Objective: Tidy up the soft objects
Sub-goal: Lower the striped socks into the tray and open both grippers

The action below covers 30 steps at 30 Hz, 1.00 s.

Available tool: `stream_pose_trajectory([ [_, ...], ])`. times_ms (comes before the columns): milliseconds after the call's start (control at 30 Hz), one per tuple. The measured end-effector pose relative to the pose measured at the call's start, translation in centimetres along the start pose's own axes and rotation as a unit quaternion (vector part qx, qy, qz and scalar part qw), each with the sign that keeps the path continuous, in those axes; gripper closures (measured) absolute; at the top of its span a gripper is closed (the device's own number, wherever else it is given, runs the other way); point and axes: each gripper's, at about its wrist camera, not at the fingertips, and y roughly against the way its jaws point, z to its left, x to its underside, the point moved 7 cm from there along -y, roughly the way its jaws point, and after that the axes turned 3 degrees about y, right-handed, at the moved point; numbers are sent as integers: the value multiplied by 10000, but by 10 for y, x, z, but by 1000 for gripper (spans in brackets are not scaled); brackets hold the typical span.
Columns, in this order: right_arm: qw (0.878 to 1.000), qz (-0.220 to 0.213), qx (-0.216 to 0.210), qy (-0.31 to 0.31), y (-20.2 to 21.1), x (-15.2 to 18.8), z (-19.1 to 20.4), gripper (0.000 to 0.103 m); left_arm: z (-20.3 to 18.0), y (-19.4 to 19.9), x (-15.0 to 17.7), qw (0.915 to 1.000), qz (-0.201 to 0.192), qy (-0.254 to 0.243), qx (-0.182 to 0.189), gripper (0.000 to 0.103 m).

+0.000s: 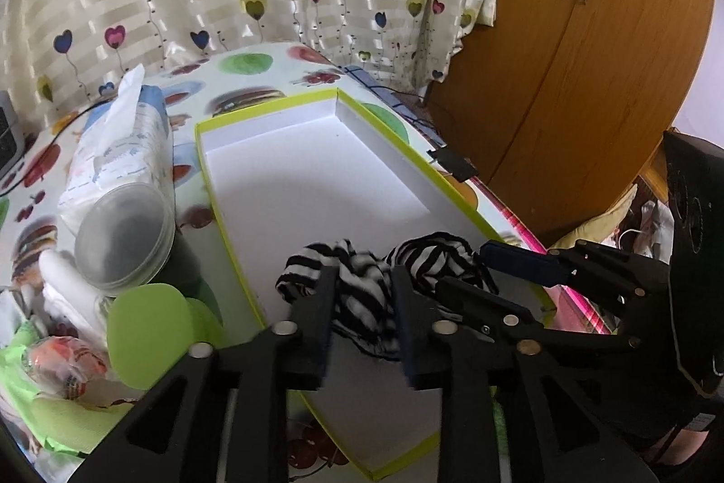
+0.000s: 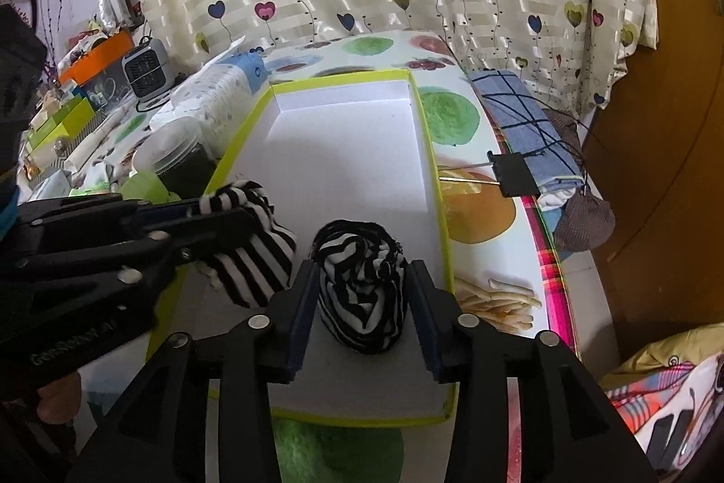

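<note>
Striped black-and-white cloth [image 2: 362, 293] lying bunched in the near end of the white box [image 1: 316, 166] with the yellow-green rim, on the table with the fruit-print cover [image 2: 452, 112]. Long axis running across the box, from the left gripper's side to the right gripper's side, in two lumps.

Left gripper [image 1: 362, 311]: fingers part open, one on each side of the left lump, close to the fabric; in the right wrist view perhaps touching it, hard to tell, but no firm pinch visible. Right gripper [image 2: 362, 302]: fingers also part open, standing on both sides of the right lump, with small gaps to the cloth, holding nothing.

Judged as the moment of letting go, with the cloth set down inside the box. Each gripper directly over its own end of the cloth, both equally near. For the next move, probably a straight pull back and up, away from the cloth, so as not to drag a fold out over the near rim.

Tissue pack [image 1: 122, 152] and a plastic jar [image 1: 122, 238] just beside the box on the left, well clear of the fingers.
</note>
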Motion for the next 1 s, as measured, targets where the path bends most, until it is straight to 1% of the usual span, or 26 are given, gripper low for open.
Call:
stream_pose_trajectory([
  [133, 9999, -76, 78, 49, 7, -2, 1, 61, -4, 10, -4, 9999, -142, -52, 15, 73],
  [233, 9998, -143, 155, 70, 15, -5, 1, 61, -5, 18, -6, 9997, -228, -59, 13, 72],
  [600, 9980, -394, 446, 220, 45, -13, 5, 60, -12, 47, -8, 9987, -500, -84, 111, 72],
  [1000, 9950, -662, 539, 519, 77, -19, 32, 60, -4, 90, 0, 9963, -849, 2, 96, 71],
])
